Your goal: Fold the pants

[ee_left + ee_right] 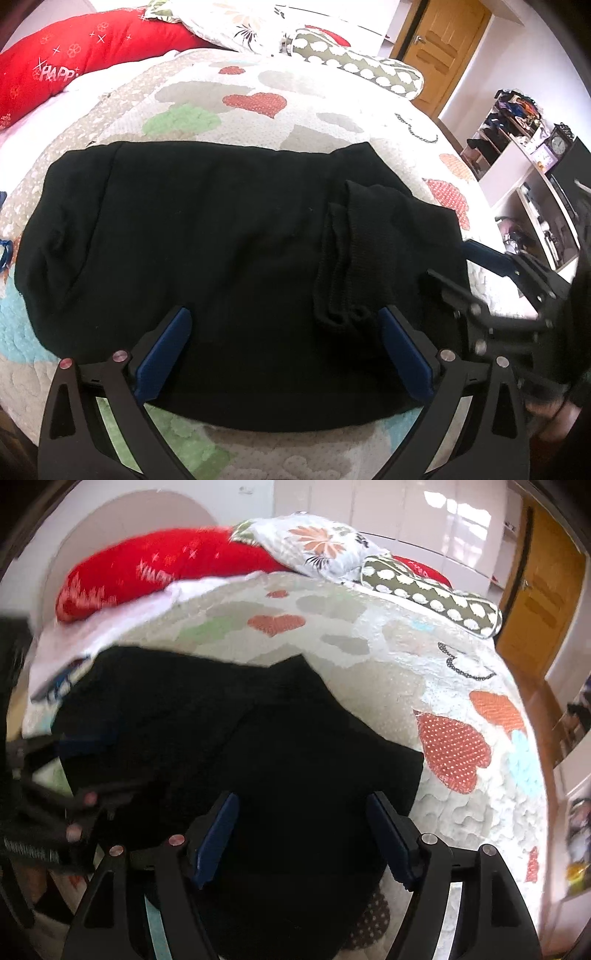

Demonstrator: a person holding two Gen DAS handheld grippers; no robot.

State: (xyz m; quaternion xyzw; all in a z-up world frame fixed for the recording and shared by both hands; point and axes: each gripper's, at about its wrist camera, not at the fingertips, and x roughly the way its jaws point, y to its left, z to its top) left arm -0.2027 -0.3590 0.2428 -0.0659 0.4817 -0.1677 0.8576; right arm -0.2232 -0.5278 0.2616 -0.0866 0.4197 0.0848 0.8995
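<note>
With the black pants (pixel 207 266) lying folded on the quilted bed (pixel 295 110), both the left gripper (pixel 284 354) and right gripper (pixel 301 834) hover with jaws wide, holding nothing, so the loose ribbed cuffs (pixel 343 266) could slide off if nudged.

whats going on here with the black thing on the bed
A person is folding black pants on a quilted bedspread, with handheld tongs in each hand. The pants lie already doubled over, ribbed cuffs on top. The left tongs and right tongs both hover open above the near edge, gripping nothing.
</note>
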